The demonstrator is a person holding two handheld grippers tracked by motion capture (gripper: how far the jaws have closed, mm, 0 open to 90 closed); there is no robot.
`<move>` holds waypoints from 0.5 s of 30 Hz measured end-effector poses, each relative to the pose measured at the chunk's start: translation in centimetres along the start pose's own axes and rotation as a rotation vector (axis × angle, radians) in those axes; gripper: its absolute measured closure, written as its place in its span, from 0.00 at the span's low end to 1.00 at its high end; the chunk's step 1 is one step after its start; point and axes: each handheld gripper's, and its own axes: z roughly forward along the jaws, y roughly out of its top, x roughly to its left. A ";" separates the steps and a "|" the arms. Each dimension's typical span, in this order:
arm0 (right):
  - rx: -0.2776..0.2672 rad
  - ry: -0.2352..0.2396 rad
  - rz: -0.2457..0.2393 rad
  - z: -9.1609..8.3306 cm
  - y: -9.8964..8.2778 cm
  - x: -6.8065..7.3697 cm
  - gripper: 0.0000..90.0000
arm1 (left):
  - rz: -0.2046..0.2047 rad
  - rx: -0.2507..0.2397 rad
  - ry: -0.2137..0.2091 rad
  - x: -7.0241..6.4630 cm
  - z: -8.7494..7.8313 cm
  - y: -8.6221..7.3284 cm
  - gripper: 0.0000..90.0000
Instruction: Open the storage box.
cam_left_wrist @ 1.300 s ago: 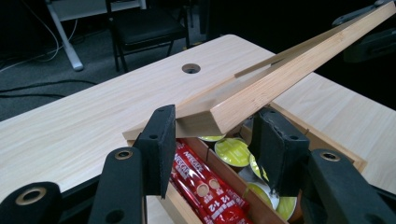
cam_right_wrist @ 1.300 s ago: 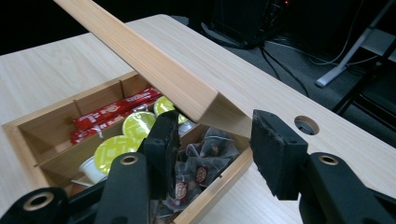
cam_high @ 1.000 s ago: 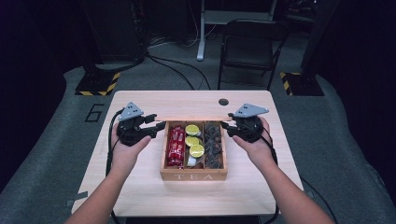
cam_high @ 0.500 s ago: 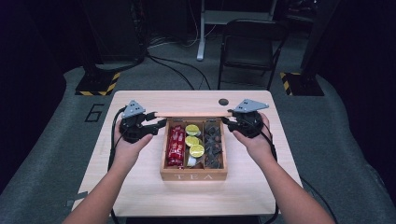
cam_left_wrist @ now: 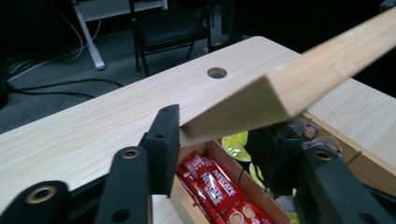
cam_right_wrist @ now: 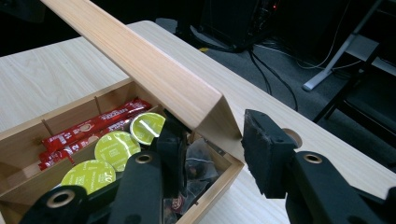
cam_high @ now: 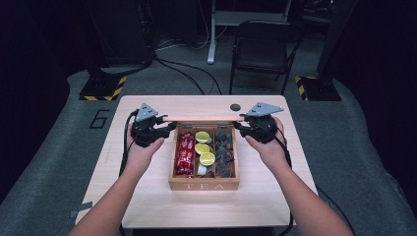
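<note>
Left gripper (cam_high: 167, 129): was held at the left rear corner of the tea box (cam_high: 204, 186). Its jaws had just been closing and were narrowed on the left end of the lid (cam_high: 204, 118), which lay between the pads.
Lid: was raised on edge along the rear wall of the tea box, spanning it from corner to corner.
Contents: red sachets (cam_high: 185, 153) were laid in the left compartment of the tea box, green capsules (cam_high: 202, 147) in the middle one, dark tea bags (cam_high: 224, 150) in the right one.
Right gripper (cam_high: 238, 125): was held at the right rear corner of the tea box. Its jaws were drawn narrow on the right end of the lid, though a sliver between the outer pad and the wood left it unclear whether the clamp was full.
Step judged: the lid was being swung on its hinge line by both ends at once.
Doing it well: both ends should be moved at one pace, so that the lid is not twisted. The grip should be kept on the end faces only, and the pads kept clear of the sachets and capsules beneath.
High view: the lid was given as a thin strip, so its tilt was poorly read. The level of the two ends was shown well.
Left gripper view: the slope of the lid (cam_left_wrist: 303, 79) above the sachets was made plain.
Right gripper view: the lid's end face (cam_right_wrist: 219, 121) and the pad beside it were shown close.
</note>
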 end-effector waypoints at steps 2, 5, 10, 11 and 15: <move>0.000 -0.001 -0.002 0.0 0.0 0.0 0.67 | 0.003 -0.001 -0.009 0.2 0.0 0.0 0.63; -0.005 0.002 0.005 0.1 0.0 0.0 0.66 | 0.017 0.003 -0.001 0.1 0.0 0.2 0.63; -0.012 0.006 0.014 0.2 0.0 -0.3 0.66 | 0.015 0.002 0.001 0.3 0.2 0.3 0.64; -0.014 0.005 0.014 0.2 0.0 -0.3 0.66 | 0.011 0.003 -0.002 0.3 0.2 0.4 0.64; -0.005 -0.010 0.017 0.7 -0.2 -0.4 0.64 | -0.003 0.002 -0.005 0.6 0.4 0.7 0.64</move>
